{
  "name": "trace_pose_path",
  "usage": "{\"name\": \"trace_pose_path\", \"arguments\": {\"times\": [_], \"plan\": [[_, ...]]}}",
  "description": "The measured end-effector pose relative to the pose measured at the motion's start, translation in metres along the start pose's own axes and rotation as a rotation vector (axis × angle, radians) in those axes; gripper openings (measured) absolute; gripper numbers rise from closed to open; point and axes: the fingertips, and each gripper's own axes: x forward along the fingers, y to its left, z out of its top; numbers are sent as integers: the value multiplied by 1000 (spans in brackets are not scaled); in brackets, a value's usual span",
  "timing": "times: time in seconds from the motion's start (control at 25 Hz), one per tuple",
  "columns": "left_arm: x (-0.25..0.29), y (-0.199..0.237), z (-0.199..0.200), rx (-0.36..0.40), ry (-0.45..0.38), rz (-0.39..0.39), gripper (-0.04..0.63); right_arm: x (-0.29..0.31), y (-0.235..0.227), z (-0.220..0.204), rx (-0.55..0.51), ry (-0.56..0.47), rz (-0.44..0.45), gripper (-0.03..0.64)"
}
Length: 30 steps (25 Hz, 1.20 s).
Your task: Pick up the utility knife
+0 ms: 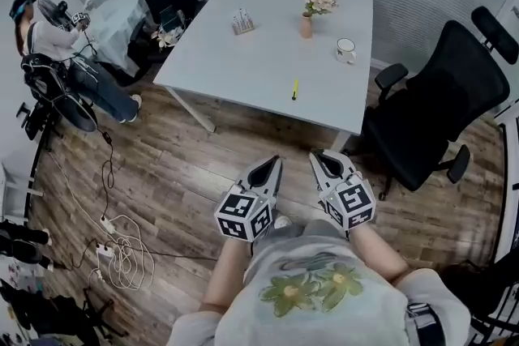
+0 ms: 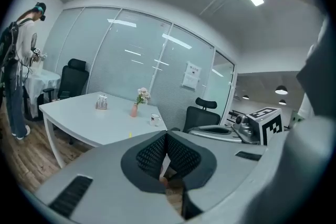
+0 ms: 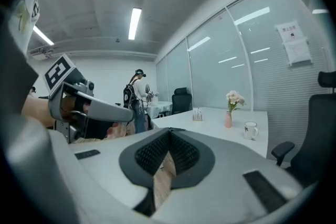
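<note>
The utility knife (image 1: 294, 89), slim and yellow, lies on the white table (image 1: 243, 69) near its front edge; in the left gripper view the knife (image 2: 129, 135) is a tiny yellow mark. My left gripper (image 1: 274, 161) and right gripper (image 1: 316, 155) hang side by side over the wooden floor, short of the table, both pointing toward it. Each one's jaws are closed tip to tip with nothing between them, as the left gripper (image 2: 166, 135) and the right gripper (image 3: 169, 132) show in their own views. The right gripper view does not show the knife.
On the table stand a pink vase with flowers (image 1: 306, 24), a white mug (image 1: 345, 50) and a small holder (image 1: 242, 22). A black office chair (image 1: 438, 109) sits at the table's right corner. A person (image 1: 49, 36) stands far left, with cables (image 1: 122, 251) on the floor.
</note>
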Motion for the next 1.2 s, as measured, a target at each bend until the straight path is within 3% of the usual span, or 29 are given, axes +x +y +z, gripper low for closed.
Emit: {"name": "trace_pose_path", "arguments": {"times": [0.28, 0.44, 0.8, 1.08, 1.2], "plan": [[26, 25, 1, 9, 28, -34, 2, 35, -12, 14, -15, -16, -73, 0], [54, 30, -2, 57, 76, -79, 2, 61, -37, 12, -2, 4, -110, 0], [110, 80, 40, 94, 92, -75, 2, 130, -93, 29, 40, 10, -184, 0], [145, 106, 52, 95, 113, -78, 2, 172, -125, 33, 60, 12, -225, 0], [153, 118, 53, 89, 122, -72, 2, 185, -137, 30, 70, 20, -245, 61]]}}
